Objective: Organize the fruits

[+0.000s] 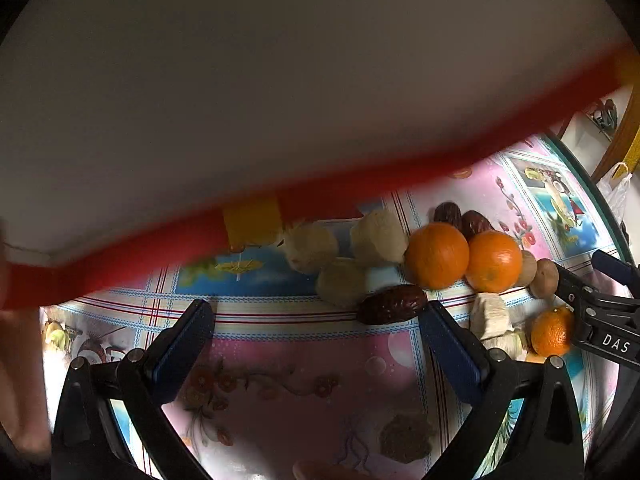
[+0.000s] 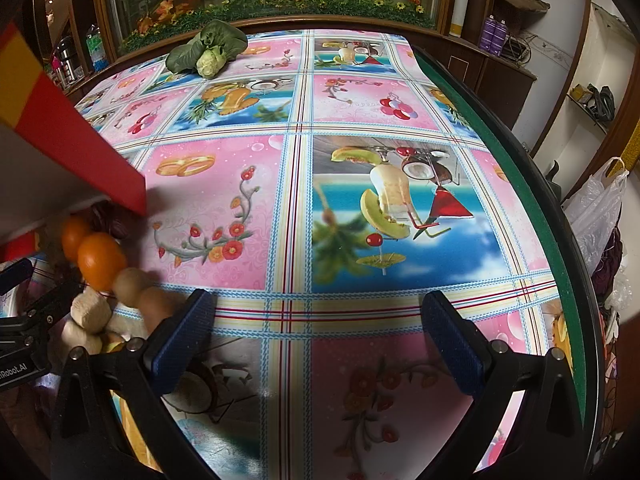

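A round table wears a bright cloth (image 2: 288,208) with pink squares, blue squares and pictures of drinks and flowers. Behind it stands a glass case full of fake plants and flowers. A leafy green vegetable (image 2: 208,50) lies at the far side of the table.

The fruits sit in a heap on the cloth. Two big oranges (image 1: 438,255) touch side by side. Just beside them are pale, peeled-looking lumps (image 1: 378,236). A dark brown date (image 1: 392,304) lies in front of the oranges, and more dates (image 1: 464,218) peek out behind them. Two small brown round fruits (image 1: 544,278) sit to the right of the oranges. A little orange (image 1: 552,331) rests near some pale chunks (image 1: 492,316).

A big blurry red and white box (image 1: 280,100), with a yellow patch on its red edge, hangs very close above the heap and fills the top of the left view.

The left gripper (image 1: 316,316) has its blue fingers spread wide, holding nothing. The date lies just by its right fingertip.

The right gripper (image 2: 316,312) is spread wide too, over bare cloth, with the fruit heap off to its left.
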Demonstrator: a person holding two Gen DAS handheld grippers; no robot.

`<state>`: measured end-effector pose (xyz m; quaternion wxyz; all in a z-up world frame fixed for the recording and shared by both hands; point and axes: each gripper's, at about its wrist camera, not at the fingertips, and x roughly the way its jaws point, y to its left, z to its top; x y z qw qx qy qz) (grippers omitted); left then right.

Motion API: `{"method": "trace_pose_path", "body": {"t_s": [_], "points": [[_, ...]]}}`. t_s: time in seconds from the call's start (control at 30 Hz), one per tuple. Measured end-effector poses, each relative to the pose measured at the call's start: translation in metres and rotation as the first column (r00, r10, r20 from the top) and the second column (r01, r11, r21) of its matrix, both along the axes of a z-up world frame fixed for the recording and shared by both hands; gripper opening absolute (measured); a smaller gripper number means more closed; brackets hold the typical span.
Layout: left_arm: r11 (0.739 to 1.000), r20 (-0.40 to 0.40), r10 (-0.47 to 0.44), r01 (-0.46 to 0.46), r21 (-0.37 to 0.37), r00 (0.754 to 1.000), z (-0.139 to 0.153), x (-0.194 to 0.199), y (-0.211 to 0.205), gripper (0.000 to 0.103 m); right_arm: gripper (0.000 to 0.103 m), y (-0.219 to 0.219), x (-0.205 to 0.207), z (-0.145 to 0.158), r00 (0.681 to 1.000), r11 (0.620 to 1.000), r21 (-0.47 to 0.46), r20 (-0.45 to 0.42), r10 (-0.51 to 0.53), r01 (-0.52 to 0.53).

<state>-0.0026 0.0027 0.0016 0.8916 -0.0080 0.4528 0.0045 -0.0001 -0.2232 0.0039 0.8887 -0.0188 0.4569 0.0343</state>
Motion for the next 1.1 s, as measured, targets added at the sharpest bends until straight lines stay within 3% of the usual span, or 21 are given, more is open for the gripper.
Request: {"method": "trace_pose_path", "body": {"t_s": [1.1], "points": [[1.000, 0.000, 0.000, 0.000, 0.000, 1.000, -0.0010, 0.0017, 0.0022, 0.102, 0.103, -0.0002, -0.0004, 0.0010, 1.000, 1.000, 0.000, -0.002, -0.001, 0.001]]}}
